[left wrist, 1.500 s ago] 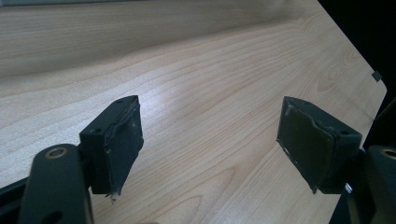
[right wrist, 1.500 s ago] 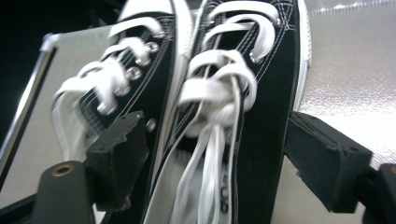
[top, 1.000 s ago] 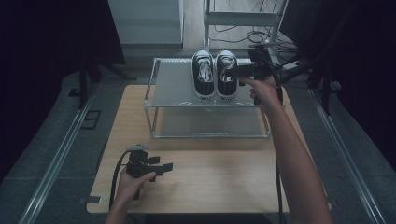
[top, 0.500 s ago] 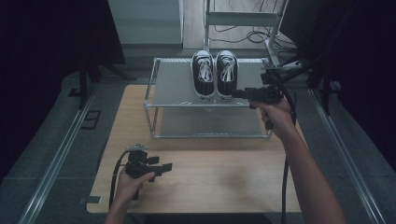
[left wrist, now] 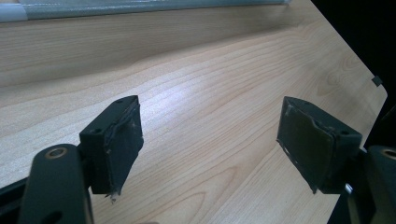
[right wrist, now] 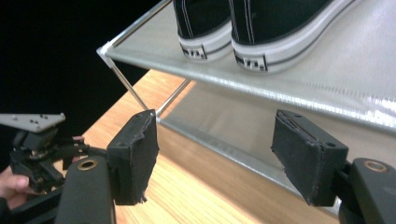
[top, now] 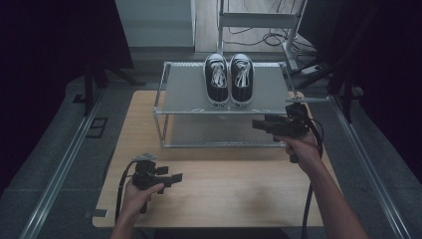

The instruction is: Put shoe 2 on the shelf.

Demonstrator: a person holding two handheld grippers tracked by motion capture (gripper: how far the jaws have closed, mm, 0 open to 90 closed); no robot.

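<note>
A pair of black sneakers with white laces and soles, the left shoe (top: 217, 79) beside the right shoe (top: 241, 79), stands on the top shelf of a metal mesh rack (top: 184, 94). My right gripper (top: 256, 124) hangs at the rack's front right corner, below the top shelf's level, pointing left, open and empty. In the right gripper view its jaws (right wrist: 215, 154) frame the lower shelf, with the sneakers' heels (right wrist: 261, 42) above. My left gripper (top: 175, 177) rests low over the wooden table (top: 224, 194), open, with bare wood between its jaws (left wrist: 210, 140).
The rack (right wrist: 327, 88) takes up the table's far half, with its thin corner posts (right wrist: 128, 84) in front. Dark stands and cables surround the table. The table's right front corner (left wrist: 373, 88) lies near the left gripper's line.
My right hand has drawn back from beside the sneakers on the top shelf, towards the person and downward, to the rack's front right corner. The left hand has stayed put.
</note>
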